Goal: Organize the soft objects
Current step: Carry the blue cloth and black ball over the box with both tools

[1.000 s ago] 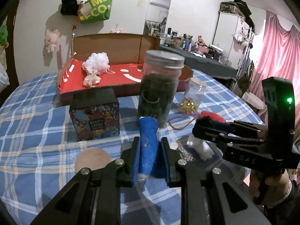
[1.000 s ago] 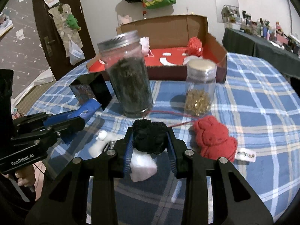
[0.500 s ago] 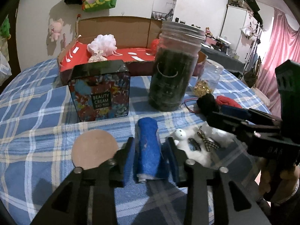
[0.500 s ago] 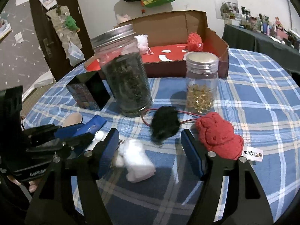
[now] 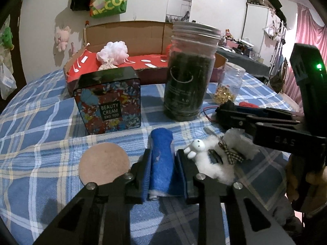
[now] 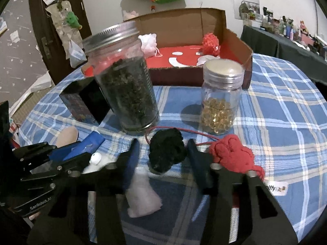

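A rolled blue cloth lies on the checked tablecloth between the fingers of my left gripper, whose pads stand slightly apart from it. A black fuzzy ball with a red cord sits on the table between the open fingers of my right gripper. A white plush lamb lies beside the blue roll and also shows in the right wrist view. A red knitted plush lies to the right. A cardboard box at the back holds a pink puff and a red puff.
A tall jar of dark leaves, a small jar of gold beads and a floral tin stand mid-table. A round tan pad lies left of the blue roll. A dark table with bottles stands at the right.
Both grippers lowered to the table and opened. The blue roll and the black ball now rest on the cloth. The right gripper has moved forward around the black ball.
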`<state>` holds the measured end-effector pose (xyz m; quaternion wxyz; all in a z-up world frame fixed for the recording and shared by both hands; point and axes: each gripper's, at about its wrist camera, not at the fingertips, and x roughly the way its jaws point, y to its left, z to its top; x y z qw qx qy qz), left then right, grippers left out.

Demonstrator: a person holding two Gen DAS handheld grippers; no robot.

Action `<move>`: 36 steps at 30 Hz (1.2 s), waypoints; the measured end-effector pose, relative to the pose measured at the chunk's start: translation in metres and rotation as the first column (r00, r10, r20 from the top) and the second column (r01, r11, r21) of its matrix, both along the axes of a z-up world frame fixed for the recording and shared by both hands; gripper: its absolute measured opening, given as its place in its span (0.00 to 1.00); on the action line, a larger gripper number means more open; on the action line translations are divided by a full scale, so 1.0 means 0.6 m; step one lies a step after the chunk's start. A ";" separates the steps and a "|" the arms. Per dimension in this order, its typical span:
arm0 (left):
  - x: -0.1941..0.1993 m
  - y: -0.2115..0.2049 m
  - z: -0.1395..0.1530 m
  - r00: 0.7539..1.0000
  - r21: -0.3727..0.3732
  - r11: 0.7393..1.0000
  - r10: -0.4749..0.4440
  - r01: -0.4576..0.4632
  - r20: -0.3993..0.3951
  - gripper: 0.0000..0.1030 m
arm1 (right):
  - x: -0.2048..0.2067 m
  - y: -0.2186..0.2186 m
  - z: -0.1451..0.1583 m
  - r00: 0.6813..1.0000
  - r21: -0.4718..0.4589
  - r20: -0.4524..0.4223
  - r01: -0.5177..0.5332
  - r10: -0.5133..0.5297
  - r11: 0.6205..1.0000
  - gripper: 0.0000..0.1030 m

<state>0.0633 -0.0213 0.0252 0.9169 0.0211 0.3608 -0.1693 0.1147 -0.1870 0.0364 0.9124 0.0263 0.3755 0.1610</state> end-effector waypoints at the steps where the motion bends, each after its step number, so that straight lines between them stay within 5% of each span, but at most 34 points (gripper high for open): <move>1: -0.001 -0.001 0.001 1.000 0.004 1.000 -0.002 0.002 0.002 0.25 | -0.001 0.000 0.000 1.000 -0.002 0.001 -0.002 0.002 1.000 0.31; 36: 0.001 0.016 0.085 0.993 0.001 1.000 0.013 -0.013 0.114 0.24 | -0.031 -0.031 0.064 0.996 0.020 0.088 -0.010 0.009 1.000 0.30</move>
